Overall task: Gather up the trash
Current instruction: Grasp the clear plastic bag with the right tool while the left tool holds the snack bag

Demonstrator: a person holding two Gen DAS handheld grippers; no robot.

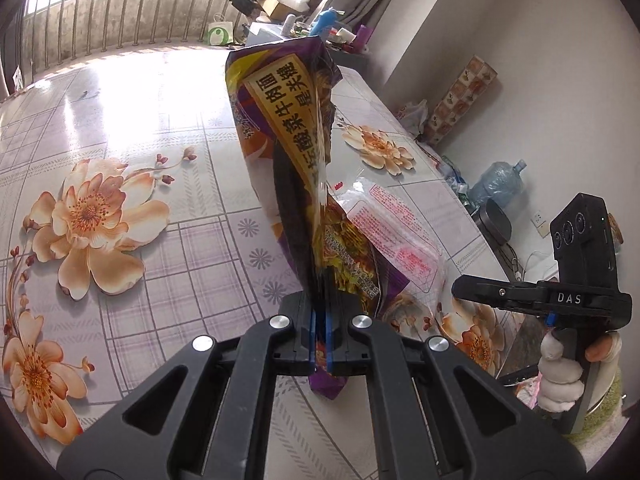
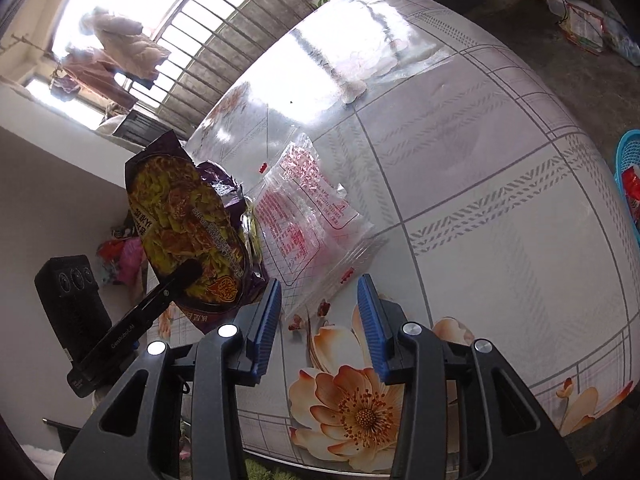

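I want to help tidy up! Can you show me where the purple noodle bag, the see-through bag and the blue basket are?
purple noodle bag point(image 1: 288, 120): left wrist view, on its yellow label.
see-through bag point(image 2: 308, 208): right wrist view, on its red printing.
blue basket point(image 2: 624, 148): right wrist view, on its rim.

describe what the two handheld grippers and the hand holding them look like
Both are black plastic: the left gripper and right gripper have blue ribbed pads on the jaws, slotted black linkage bars and silver round pivot pins. One body reads "DAS" in white, the other "GenRobot.AI". The person's right hand wears a fuzzy white glove with bare fingertips.
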